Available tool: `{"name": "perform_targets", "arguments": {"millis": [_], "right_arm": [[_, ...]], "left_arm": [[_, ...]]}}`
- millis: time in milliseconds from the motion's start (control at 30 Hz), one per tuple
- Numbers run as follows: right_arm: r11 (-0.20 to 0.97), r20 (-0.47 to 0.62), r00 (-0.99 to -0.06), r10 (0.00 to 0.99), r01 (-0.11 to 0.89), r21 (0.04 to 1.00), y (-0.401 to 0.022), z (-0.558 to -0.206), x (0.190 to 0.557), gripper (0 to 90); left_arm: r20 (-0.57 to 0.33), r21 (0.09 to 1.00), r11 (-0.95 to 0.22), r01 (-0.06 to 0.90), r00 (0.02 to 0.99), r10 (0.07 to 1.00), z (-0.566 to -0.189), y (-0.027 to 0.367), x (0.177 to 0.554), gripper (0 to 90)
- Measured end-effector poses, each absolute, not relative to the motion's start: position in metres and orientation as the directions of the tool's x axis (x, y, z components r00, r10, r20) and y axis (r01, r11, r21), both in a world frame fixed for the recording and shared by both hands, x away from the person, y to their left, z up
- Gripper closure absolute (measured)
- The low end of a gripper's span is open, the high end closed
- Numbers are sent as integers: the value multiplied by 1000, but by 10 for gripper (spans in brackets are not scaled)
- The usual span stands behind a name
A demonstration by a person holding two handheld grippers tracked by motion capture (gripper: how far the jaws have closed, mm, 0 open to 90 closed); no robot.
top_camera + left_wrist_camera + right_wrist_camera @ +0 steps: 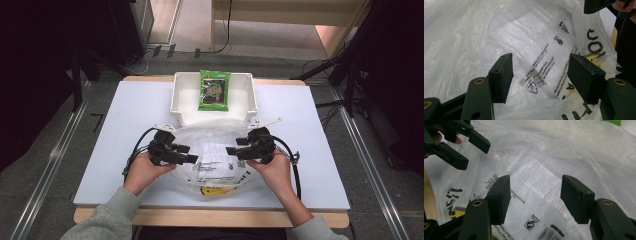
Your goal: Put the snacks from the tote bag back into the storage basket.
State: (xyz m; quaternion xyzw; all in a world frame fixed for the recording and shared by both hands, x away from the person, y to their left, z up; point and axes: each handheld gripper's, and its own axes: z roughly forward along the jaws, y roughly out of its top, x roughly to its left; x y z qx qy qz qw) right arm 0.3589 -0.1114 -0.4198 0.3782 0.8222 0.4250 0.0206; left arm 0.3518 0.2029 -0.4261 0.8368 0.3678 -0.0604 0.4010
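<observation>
Plastic bag [212, 155] between open grippers

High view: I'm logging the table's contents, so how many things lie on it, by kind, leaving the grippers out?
Plastic bag, clear with black print: 1
White bin: 1
Green snack packet, lying in the bin: 1
Total: 3
</observation>
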Motion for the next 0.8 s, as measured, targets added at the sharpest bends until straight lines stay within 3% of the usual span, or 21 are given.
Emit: {"name": "perform_targets", "arguments": {"millis": [800], "right_arm": [[364, 299, -704, 644, 626, 690, -113, -427, 364, 430]], "left_arm": [[-392, 616, -420, 667, 722, 571, -428, 203, 353, 376]]}}
